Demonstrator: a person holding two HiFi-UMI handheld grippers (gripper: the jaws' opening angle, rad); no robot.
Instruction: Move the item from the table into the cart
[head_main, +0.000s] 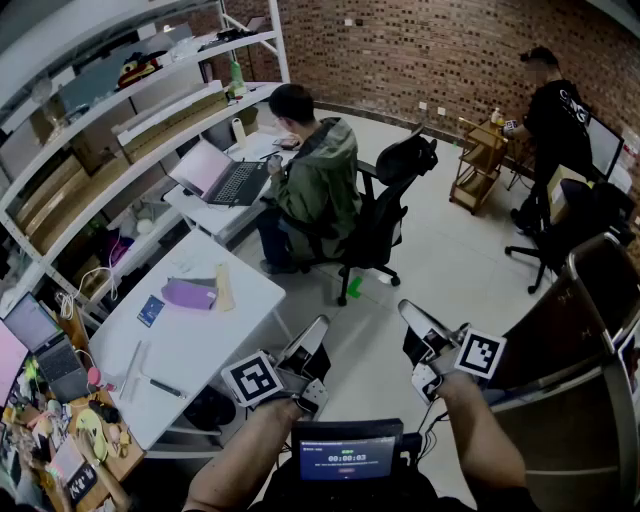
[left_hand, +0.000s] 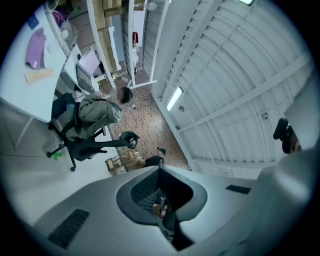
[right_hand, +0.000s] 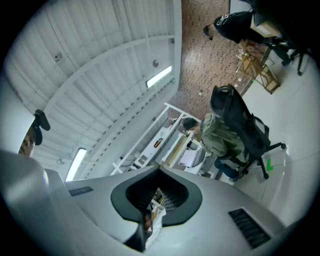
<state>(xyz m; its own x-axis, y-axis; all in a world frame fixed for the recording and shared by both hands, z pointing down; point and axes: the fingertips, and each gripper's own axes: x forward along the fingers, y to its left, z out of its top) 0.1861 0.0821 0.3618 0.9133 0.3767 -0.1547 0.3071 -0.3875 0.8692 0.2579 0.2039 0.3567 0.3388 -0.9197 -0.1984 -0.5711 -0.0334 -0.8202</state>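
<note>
In the head view, the left gripper (head_main: 318, 326) and right gripper (head_main: 406, 308) are held low over the floor, both clear of the white bench (head_main: 240, 300). A purple item (head_main: 190, 293) lies on the bench. A dark cart (head_main: 585, 300) stands at the right.

In the left gripper view, the 2 fingers (left_hand: 145, 189) are pressed together with nothing between them. The purple item (left_hand: 35, 47) lies well apart from them, at the upper left.

In the right gripper view, the fingers (right_hand: 172, 197) are likewise pressed together and empty, pointing toward a seated person (right_hand: 220, 135).
</note>
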